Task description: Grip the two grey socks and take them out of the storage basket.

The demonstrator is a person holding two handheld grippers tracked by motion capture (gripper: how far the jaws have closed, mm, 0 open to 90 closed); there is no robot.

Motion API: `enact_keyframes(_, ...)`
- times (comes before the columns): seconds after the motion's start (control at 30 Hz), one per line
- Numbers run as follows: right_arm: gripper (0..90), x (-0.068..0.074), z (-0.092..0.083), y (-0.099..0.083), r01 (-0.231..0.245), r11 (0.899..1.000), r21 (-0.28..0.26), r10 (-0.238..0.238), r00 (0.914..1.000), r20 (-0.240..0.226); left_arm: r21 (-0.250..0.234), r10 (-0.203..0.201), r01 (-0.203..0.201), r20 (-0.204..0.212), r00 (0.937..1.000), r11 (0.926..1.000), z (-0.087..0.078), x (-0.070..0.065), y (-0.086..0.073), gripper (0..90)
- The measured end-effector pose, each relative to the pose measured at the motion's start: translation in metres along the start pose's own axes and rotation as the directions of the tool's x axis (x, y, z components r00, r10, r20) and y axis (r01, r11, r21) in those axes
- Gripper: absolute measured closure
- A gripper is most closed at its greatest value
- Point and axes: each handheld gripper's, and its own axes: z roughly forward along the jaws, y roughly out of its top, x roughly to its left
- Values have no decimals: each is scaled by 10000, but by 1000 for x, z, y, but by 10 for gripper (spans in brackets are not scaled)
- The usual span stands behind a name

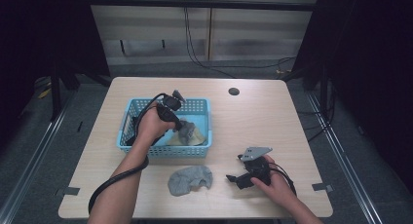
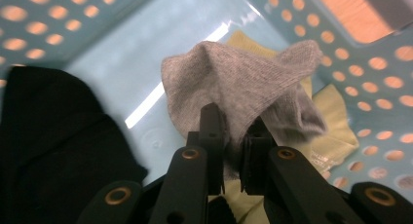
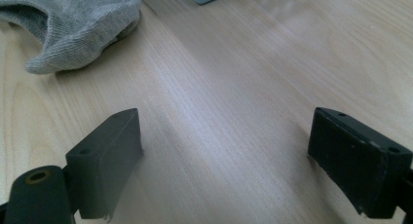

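Grey sock (image 1: 190,180) lies loose on the table (image 1: 253,117) near me; my right gripper (image 1: 237,177) rests beside it, jaws wide. Farther off, my left gripper (image 2: 234,136) pinches a second grey sock (image 2: 243,83) inside the blue basket (image 1: 146,148). Step: pulling it out. Next, I judge, lift clear of the rim.

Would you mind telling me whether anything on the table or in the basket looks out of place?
One grey sock lies crumpled on the table outside the blue basket, near its front wall. The left gripper pinches a matching grey sock inside the basket.
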Motion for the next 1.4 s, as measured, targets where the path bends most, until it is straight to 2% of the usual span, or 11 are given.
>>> enact_keyframes(0.07, 117, 0, 0, 0, -45, 10000, 26, 45, 10000, -46, -237, -121, 121, 19, 9999, 9996, -8, 1, 0, 826)
enact_keyframes(0.23, 117, 0, 0, 0, -43, 10000, 30, 43, 10000, -38, -379, -140, 142, 60, 9999, 9992, -25, 1, 0, 826)
enact_keyframes(0.43, 117, 0, 0, 0, -48, 10000, 26, 48, 10000, -50, -336, 263, -261, 29, 9997, 9991, -43, -5, 1, 826)
enact_keyframes(0.57, 117, 0, 0, 0, -42, 10000, 32, 42, 10000, -36, -279, 371, -371, 2, 9993, 9989, -53, -8, 1, 826)
enact_keyframes(0.73, 117, 0, 0, 0, -35, 10000, 26, 35, 10000, -46, -124, 592, -590, 149, 9981, 9982, -65, -11, 1, 826)
enact_keyframes(0.9, 117, 0, 0, 0, -52, 10000, 36, 52, 10000, -47, -87, 943, -941, 233, 9953, 9955, -78, -15, -1, 826)
enact_keyframes(0.97, 117, 0, 0, 0, -53, 10000, 35, 53, 10000, -48, -85, 1089, -1086, 402, 9932, 9940, -83, -16, -3, 826)
enact_keyframes(1.3, 117, 0, 0, 0, -39, 10000, 40, 39, 10000, -43, 191, 1424, -1441, 688, 9874, 9894, -95, -27, -16, 826)
enact_keyframes(1.4, 117, 0, 0, 0, -38, 10000, 41, 38, 10000, -43, 404, 1676, -1711, 777, 9828, 9844, -99, -33, -21, 825)
